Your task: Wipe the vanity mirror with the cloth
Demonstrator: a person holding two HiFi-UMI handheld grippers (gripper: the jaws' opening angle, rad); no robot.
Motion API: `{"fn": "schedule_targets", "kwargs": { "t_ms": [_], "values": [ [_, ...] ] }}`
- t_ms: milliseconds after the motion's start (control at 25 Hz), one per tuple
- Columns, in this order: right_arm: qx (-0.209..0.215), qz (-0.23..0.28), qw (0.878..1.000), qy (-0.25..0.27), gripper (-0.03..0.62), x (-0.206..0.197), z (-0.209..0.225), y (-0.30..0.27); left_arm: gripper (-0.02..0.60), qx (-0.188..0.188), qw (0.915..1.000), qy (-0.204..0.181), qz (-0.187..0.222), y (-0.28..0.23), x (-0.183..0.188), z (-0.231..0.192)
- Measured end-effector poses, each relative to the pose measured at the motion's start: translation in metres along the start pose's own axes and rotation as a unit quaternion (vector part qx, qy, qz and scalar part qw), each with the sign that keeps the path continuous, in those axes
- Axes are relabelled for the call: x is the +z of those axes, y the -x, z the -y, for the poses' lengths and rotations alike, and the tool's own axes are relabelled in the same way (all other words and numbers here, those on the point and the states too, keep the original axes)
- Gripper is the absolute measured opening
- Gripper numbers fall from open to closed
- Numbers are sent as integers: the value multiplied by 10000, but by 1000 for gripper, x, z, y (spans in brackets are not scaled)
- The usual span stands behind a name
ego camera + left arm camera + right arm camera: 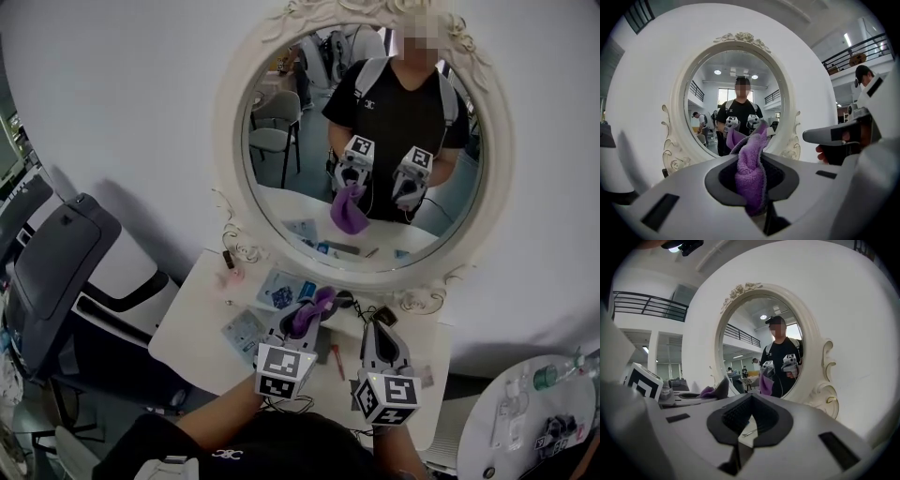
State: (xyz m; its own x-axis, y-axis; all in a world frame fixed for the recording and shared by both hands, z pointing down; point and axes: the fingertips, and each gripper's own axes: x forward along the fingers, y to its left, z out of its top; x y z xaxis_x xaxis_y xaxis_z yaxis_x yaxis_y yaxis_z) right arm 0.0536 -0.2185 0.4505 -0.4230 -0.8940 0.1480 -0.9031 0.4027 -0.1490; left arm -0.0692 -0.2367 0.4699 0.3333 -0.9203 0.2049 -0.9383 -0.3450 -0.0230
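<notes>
Over the front edge of the desk (187, 328), left gripper (305, 323) is clamped on the purple cloth (317, 302), bunched upright & aimed fwd at the mirror (497, 141) straight ahead at the back edge, w/ right gripper (378, 330) closed, empty, just beside.

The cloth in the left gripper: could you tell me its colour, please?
Purple; the cloth shows best in the left gripper view.

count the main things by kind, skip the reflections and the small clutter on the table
grippers: 2, the left gripper and the right gripper
purple cloth: 1, held in the left gripper's fingers
mirror: 1
table: 1
total: 5
</notes>
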Motion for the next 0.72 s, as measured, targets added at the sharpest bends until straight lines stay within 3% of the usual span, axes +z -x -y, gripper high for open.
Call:
{"fn": "schedule_targets", "kwargs": {
  "t_ms": [720],
  "values": [
    [-84,-138,9999,-34,3,-7,1,6,61,-368,9992,98,-117,-1,-9,20]
  ]
}}
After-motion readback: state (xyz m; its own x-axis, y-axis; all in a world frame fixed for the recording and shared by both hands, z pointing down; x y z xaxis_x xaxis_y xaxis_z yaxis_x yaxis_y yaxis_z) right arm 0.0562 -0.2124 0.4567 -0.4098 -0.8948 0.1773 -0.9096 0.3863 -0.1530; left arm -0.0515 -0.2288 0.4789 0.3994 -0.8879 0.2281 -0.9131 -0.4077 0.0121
